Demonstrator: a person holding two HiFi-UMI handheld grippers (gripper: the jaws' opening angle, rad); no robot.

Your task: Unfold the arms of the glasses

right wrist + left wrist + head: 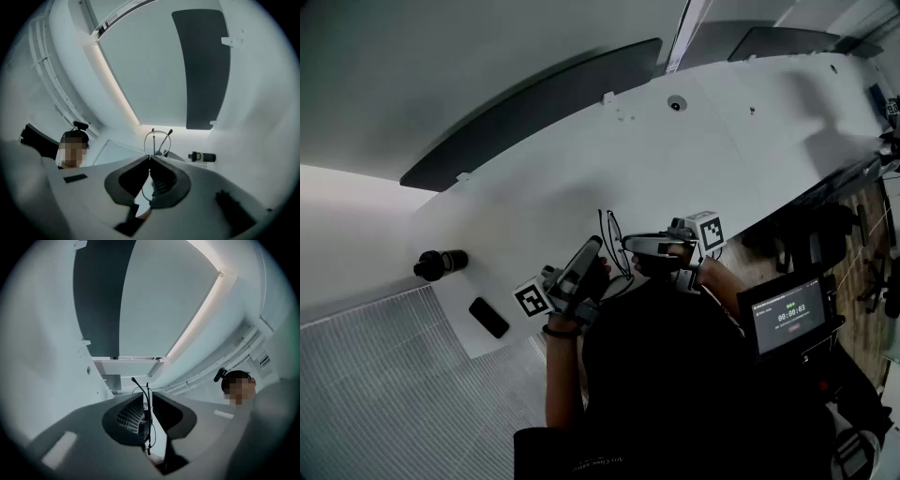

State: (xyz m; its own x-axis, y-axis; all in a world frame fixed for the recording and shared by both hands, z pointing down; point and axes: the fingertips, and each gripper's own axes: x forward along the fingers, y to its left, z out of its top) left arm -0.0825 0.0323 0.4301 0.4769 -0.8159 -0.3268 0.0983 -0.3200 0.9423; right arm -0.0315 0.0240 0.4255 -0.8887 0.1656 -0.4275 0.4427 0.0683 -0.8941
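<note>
Thin wire-framed glasses point(608, 232) hang in the air above the white table point(694, 159), held between both grippers. In the head view my left gripper point(599, 247) comes in from the lower left and my right gripper point(628, 246) from the right, their tips close together. In the left gripper view the left gripper point(147, 402) is shut on a thin wire of the glasses point(147, 389), and a dark-tipped arm curves up to the left. In the right gripper view the right gripper point(150, 160) is shut on the glasses point(153, 140). One round rim and an arm stand above its tips.
A black cylinder point(441, 263) lies at the table's left end, also in the right gripper view as the cylinder point(202, 156). A flat black slab point(489, 317) lies near the table's corner. A small screen point(789, 314) sits at my right. A person point(240, 385) stands across the room.
</note>
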